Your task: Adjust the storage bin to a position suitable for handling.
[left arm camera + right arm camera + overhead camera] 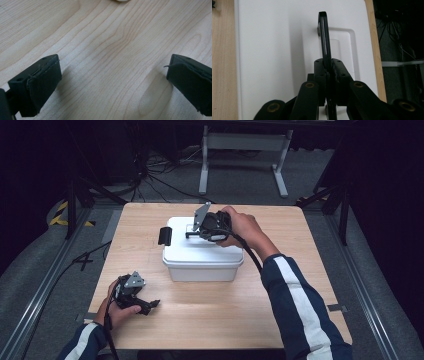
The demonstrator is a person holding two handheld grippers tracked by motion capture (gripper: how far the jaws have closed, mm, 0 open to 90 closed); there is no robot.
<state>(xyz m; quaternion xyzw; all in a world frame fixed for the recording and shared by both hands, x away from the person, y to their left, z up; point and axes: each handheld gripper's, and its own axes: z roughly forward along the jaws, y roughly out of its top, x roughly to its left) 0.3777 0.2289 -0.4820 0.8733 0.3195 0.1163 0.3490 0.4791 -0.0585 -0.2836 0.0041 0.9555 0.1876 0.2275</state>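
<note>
Wooden table [280, 315], white box [200, 257] mid-table, right claw [328, 71] pinching its handle [323, 37]

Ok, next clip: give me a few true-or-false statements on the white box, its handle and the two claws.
1. The right claw is shut on the black handle of the white lidded box. True.
2. The left claw grips the box's side latch. False: it is open over bare table.
3. The handle lies flat in its recess. False: it stands raised.
4. A black latch sits on the box's left end. True.
</note>
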